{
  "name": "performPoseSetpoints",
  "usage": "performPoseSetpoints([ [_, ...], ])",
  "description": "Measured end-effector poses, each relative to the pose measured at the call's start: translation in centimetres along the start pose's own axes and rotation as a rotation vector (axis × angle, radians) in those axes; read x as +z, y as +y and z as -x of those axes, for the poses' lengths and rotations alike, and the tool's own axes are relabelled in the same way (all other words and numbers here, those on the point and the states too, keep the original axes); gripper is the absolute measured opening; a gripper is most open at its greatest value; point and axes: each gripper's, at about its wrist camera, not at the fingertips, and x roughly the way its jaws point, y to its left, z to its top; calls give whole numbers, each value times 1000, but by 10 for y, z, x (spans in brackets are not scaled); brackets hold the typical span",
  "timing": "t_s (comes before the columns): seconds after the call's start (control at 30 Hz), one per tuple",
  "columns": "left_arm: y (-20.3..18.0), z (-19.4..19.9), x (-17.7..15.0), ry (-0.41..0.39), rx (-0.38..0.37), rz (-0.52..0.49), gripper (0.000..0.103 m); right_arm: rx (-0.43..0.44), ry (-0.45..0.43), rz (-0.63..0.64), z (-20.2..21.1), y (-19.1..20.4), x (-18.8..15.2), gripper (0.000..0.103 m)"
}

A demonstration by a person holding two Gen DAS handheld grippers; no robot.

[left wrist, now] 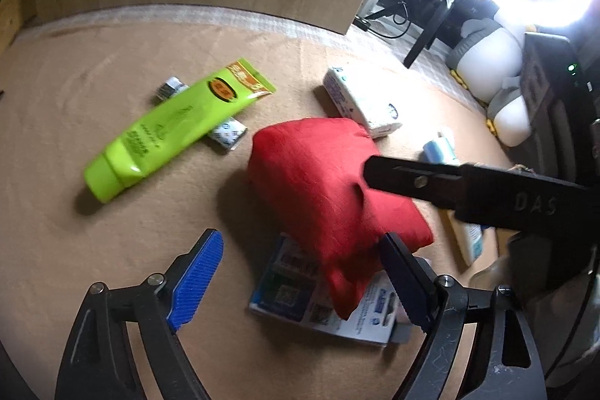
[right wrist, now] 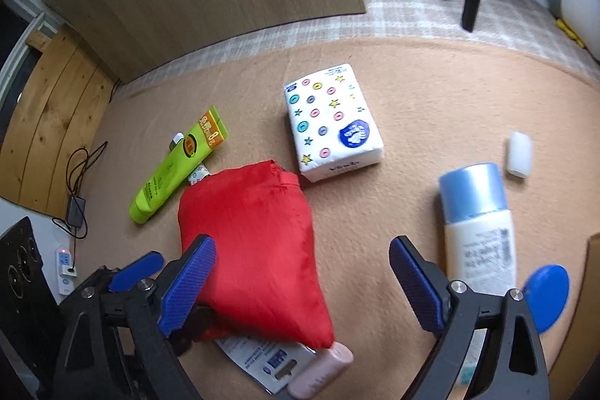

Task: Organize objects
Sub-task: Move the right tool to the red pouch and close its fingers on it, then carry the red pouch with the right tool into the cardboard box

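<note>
Your left tongs (left wrist: 296,280) stand wide open, holding nothing; the red pouch (left wrist: 330,190) sits just ahead of them on the tan tabletop (left wrist: 112,250), partly atop a blue-and-white leaflet (left wrist: 292,295). Your right tongs (right wrist: 302,283) are spread wide too — in the left view one finger seems to press the pouch's side, though blur makes contact uncertain. Centre the pouch's bulk between the pads before closing — keep clear of the green tube (right wrist: 176,167) and tissue pack (right wrist: 332,126).
</note>
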Motion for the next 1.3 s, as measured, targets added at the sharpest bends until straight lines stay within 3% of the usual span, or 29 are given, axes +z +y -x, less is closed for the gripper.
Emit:
performPoseSetpoints([
  [0.17,0,-7,2,23,-59,20,82,47,46,-9,-12,3,-2,85],
  [0.4,-2,-13,1,44,-135,33,69,118,66,-24,-16,8,0,64],
  [0.63,-10,-14,5,37,-134,24,68,121,65,-32,-16,9,1,64],
  [0.97,-29,17,0,-11,-138,-16,67,147,23,-49,9,10,-7,63],
  [1.3,-98,57,-20,-61,-188,-134,67,132,-86,-50,79,-4,-30,63],
])
